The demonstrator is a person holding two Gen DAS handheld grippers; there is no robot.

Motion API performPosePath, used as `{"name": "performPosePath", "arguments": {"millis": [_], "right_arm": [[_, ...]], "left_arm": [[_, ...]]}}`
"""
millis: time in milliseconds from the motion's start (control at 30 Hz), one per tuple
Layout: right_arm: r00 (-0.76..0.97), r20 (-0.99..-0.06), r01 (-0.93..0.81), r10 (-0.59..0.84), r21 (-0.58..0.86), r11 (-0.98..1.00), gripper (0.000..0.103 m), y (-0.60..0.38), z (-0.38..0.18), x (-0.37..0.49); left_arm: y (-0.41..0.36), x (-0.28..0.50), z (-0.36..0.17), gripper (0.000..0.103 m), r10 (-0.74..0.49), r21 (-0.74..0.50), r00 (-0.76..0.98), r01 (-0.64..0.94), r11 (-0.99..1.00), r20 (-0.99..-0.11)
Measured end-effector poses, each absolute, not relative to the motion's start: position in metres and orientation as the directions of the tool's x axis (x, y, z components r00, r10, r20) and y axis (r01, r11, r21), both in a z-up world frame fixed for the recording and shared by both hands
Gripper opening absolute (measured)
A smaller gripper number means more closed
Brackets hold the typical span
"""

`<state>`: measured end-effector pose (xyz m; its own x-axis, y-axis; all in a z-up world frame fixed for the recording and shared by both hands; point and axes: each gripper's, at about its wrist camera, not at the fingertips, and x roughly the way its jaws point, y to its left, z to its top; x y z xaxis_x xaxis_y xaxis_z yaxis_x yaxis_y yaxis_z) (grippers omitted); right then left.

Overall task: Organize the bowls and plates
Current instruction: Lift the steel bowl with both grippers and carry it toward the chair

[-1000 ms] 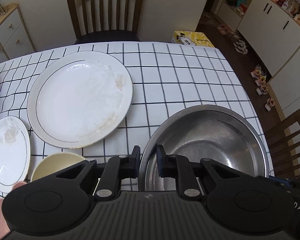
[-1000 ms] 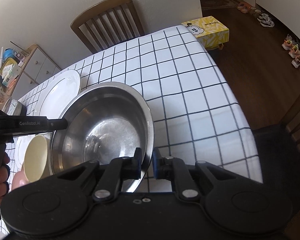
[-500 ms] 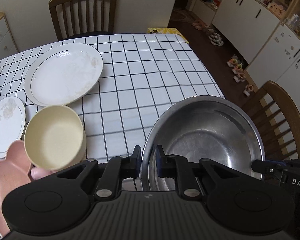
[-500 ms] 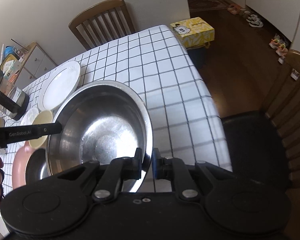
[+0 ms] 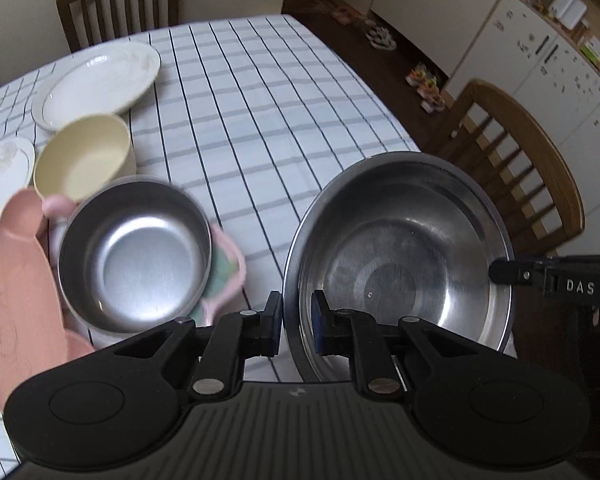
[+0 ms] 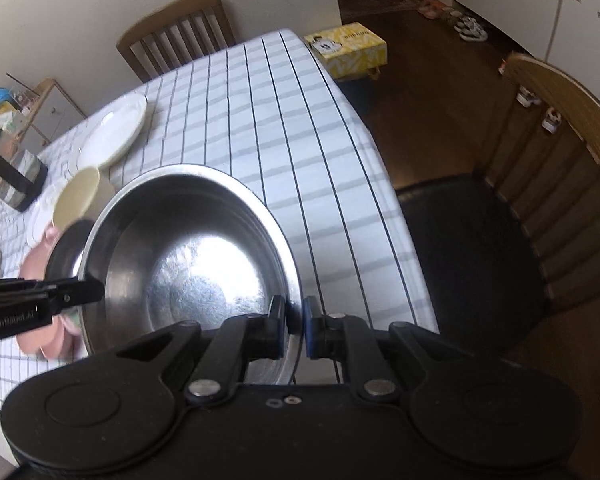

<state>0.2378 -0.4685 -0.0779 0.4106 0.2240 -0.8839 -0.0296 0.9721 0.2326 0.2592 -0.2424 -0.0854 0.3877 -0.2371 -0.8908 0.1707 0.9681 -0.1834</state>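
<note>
A large steel bowl (image 5: 400,256) is held in the air above the near right part of the checked table. My left gripper (image 5: 296,326) is shut on its left rim. My right gripper (image 6: 294,330) is shut on its right rim, and the bowl (image 6: 188,256) fills that view. On the table to the left lie a small steel bowl (image 5: 134,256) on a pink dish (image 5: 12,300), a cream bowl (image 5: 80,156), a large white plate (image 5: 98,82) and a small white plate (image 5: 2,176).
The checked tablecloth (image 5: 260,112) ends close on the right. A wooden chair (image 6: 540,208) with a black seat stands by that edge, another chair (image 5: 116,0) at the far end. A yellow box (image 6: 346,52) sits on the floor.
Both grippers have lifted the large steel bowl higher and pulled it back toward the near right edge. The small steel bowl and pink dish have come into view at left.
</note>
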Motion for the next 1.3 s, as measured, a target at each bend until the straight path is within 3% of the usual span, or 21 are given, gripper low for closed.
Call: {"name": "performPosePath", "arguments": {"millis": [467, 1000, 1300], "right_arm": [[0.289, -0.942, -0.056, 0.171, 0.162, 0.985, 0.012, -0.453, -0.111, 0.18], [0.22, -0.967, -0.06, 0.126, 0.115, 0.992, 0.014, -0.458, -0.128, 0.169], [0.244, -0.965, -0.029, 0.099, 0.095, 0.995, 0.027, -0.459, -0.121, 0.166]], "left_arm": [[-0.245, 0.188, -0.122, 0.014, -0.252, -0.19, 0.235, 0.257, 0.948, -0.939], [-0.253, 0.179, -0.134, 0.014, -0.285, -0.225, 0.176, 0.296, 0.928, -0.942], [-0.248, 0.176, -0.127, 0.014, -0.277, -0.206, 0.207, 0.308, 0.929, -0.938]]}}
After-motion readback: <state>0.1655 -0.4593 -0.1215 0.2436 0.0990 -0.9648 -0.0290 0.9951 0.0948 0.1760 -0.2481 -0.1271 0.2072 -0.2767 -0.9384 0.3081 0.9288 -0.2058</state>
